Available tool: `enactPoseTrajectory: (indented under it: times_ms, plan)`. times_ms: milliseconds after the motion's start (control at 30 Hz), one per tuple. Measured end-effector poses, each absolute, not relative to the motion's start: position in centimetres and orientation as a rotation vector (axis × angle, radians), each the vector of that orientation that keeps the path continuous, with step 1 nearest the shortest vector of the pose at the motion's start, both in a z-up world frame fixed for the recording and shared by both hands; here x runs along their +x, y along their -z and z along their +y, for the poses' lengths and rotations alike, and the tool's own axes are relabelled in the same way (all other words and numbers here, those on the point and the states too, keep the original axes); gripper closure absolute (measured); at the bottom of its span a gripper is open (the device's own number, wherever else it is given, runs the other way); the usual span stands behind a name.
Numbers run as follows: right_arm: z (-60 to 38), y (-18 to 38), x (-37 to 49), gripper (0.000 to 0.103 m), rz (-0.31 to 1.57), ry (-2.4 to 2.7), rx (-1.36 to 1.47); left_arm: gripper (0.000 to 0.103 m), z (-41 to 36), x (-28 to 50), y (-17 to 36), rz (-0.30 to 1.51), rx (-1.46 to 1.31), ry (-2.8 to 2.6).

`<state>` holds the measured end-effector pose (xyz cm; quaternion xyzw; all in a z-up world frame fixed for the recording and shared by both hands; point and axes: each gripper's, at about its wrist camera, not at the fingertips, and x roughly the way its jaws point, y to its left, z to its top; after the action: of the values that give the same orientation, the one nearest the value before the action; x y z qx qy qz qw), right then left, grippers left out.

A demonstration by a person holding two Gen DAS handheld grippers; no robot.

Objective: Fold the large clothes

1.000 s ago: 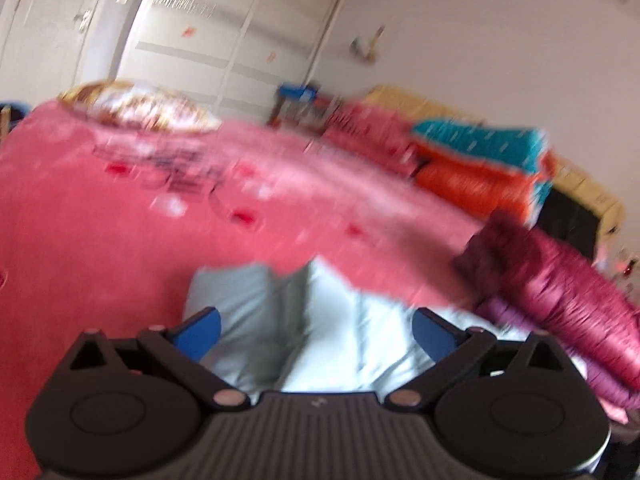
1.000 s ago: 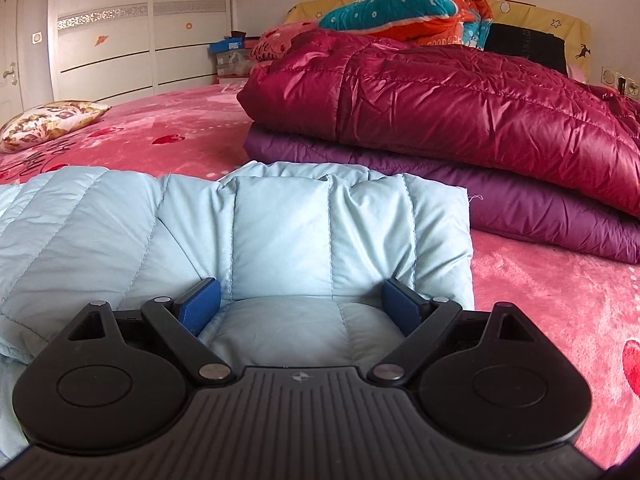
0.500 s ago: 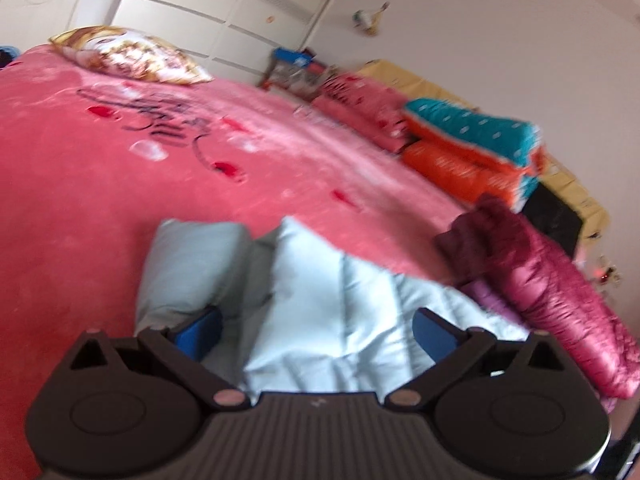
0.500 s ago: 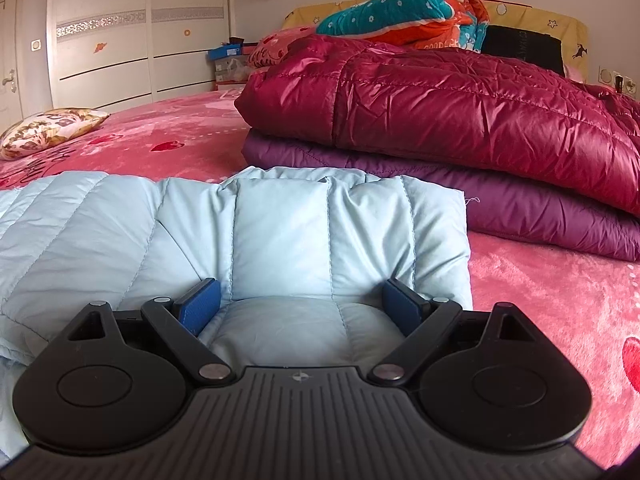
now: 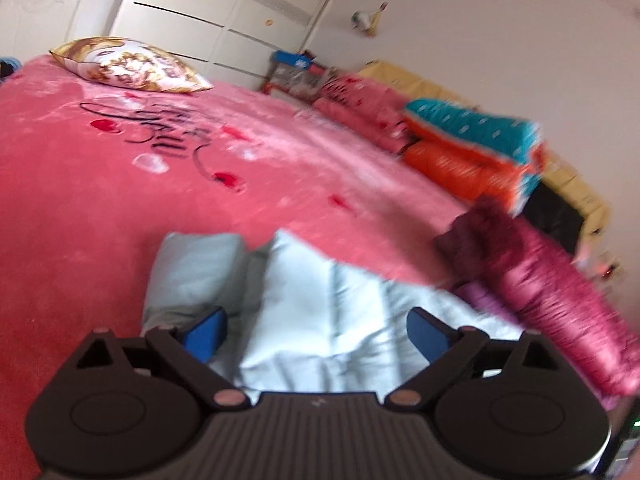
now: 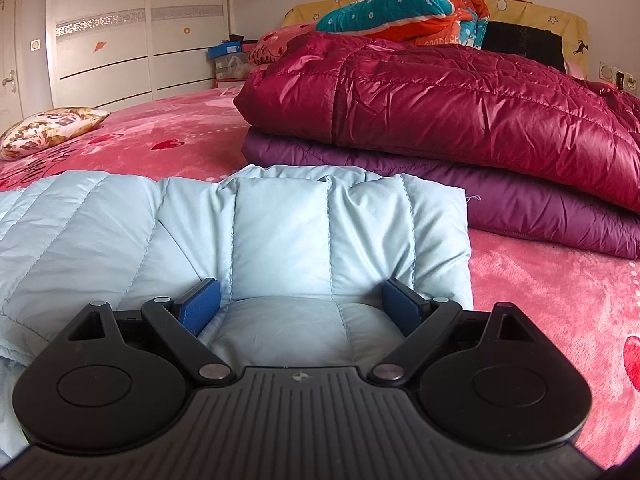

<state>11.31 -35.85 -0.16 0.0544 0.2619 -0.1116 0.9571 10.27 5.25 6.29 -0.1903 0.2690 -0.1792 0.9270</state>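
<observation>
Blue pads: the left gripper has its fingers spread wide, released, gripping nothing
Right gripper: fingers likewise spread apart, a puffed fold of fabric bulging between them, not pinched
Pale blue quilted jacket: lies flat on the bed just under and ahead of both grippers; in the left view its far end shows a rolled, padded edge
Bed cover: pink plush with red hearts and dark script
Folded jackets: a crimson one stacked on a purple one, just beside the blue jacket
Further back: teal-and-orange quilt, floral pillow, white wardrobe
</observation>
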Motion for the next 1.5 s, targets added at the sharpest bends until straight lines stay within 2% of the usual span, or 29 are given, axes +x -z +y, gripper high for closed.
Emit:
enactPoseTrajectory:
  times_ms: [200,500,767,1000,1500]
  plan:
    - [-36.6,-1.5,9.7,0.000,0.595,0.201,0.166,0.002,9.0,6.6,-8.0,0.524,-0.411,0.323]
    - [-37.2,-3.8,-0.3,0.000,0.597,0.256,0.238,0.002,14.2,1.0,-6.4,0.708,-0.472,0.243]
    - [-39.2,-2.8,-8.0,0.000,0.609,0.331,0.366,0.002,12.2,-4.3,-4.9,0.837,-0.399,0.332]
    - [-39.8,-2.7,-13.2,0.000,0.624,0.330,0.308,0.002,11.6,-7.5,-4.7,0.858,-0.317,0.354]
    - [-42.5,-0.9,-17.6,0.000,0.685,0.216,0.588,0.002,11.3,-11.5,-4.3,0.890,-0.229,0.362]
